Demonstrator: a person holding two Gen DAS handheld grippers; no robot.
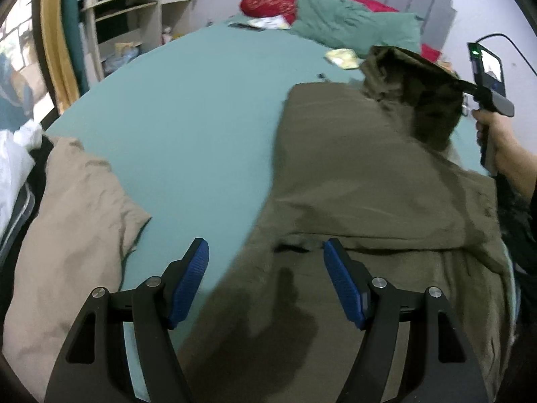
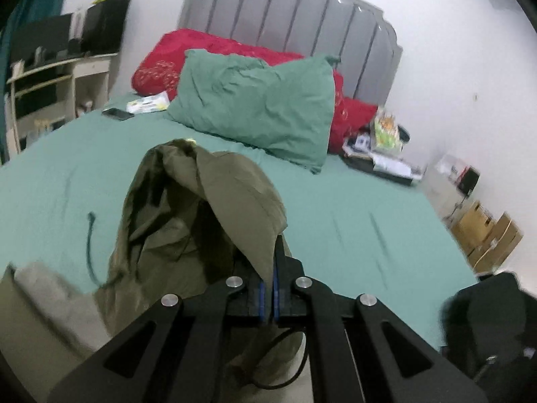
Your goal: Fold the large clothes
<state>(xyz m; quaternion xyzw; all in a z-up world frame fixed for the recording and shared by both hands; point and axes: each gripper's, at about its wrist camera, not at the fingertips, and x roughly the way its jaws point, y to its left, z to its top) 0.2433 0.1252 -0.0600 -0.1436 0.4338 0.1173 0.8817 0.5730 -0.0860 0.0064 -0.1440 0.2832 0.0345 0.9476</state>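
The jacket, an olive-green one, lay spread on the bed, on the teal sheet, towards the near right part of the mattress in the left wrist view. One part of it was lifted off the sheet and hung in folds in the air; it looked like the hood or a sleeve, but the cloth was blurred and I cannot say which. The right gripper had its jaws pressed together on the edge of this lifted part, with the blue pads almost touching and the thin cloth between them. In the left wrist view the same gripper was seen at the right edge, held in a hand, with the raised cloth stretching from it down to the rest of the jacket. The left gripper was wide open above the near part of the jacket and held nothing; its right pad was over the olive cloth and its left pad was over the bare sheet. A beige garment lay crumpled at the near left of the bed, apart from the jacket. At the head of the bed a green pillow leaned on a red pillow, in front of the grey headboard. A black phone lay on the sheet near the pillows.
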